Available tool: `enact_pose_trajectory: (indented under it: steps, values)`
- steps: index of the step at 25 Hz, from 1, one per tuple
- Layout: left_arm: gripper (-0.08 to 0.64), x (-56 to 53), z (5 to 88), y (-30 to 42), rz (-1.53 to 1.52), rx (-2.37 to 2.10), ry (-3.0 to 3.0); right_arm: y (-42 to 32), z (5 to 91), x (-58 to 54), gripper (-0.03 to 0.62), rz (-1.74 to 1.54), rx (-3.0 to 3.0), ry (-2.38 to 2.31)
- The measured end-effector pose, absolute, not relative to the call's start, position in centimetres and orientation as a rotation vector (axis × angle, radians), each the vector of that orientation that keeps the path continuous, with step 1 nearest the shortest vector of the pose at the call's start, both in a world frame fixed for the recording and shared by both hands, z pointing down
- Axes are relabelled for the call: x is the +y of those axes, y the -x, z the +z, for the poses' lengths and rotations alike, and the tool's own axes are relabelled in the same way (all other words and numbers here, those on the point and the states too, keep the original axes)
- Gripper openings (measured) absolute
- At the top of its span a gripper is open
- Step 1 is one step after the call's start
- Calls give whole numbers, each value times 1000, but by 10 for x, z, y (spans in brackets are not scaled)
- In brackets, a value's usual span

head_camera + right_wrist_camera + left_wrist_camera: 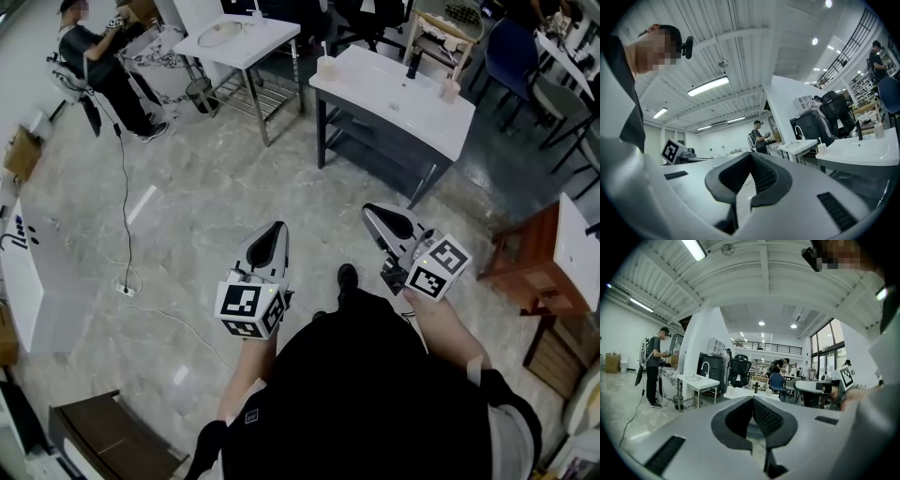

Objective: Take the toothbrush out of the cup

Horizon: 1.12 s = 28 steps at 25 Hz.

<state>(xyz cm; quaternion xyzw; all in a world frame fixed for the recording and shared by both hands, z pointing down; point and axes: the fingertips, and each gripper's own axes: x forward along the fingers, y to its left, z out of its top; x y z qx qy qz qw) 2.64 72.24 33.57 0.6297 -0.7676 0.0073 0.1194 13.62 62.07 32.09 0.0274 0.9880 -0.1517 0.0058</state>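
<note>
A pale cup (325, 66) with a toothbrush (324, 49) standing in it sits on the near left corner of a white sink counter (398, 94) across the floor. Both grippers are held low in front of the person, well short of it. My left gripper (273, 231) is shut and empty. My right gripper (377, 213) is also shut and empty. The left gripper view shows its closed jaws (753, 399) pointing at the far cup (730, 390). In the right gripper view the cup (821, 149) stands off to the right of the closed jaws (751, 155).
On the counter stand a black faucet (413, 64) and a second small cup (451, 89). Another white sink table (246, 37) is at the back left, with a person (98, 61) beside it. A wooden cabinet (525, 258) is at right, and a cable (126, 225) runs over the floor.
</note>
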Motion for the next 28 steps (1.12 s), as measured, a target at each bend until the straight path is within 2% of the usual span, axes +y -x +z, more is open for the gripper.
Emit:
enact_pose_trajectory:
  steps: [12,23,28]
  values:
    - [15,660,364,54,34,-2225,-1759,-51,348,552,28,-605,3089,-136]
    - [15,481,376,150,87,-2129,-1790,36,357,384,28,-672,3078,-81]
    - [15,386,376,154,106,-2003,-1903,45,356,319,28,-669,3049,-22]
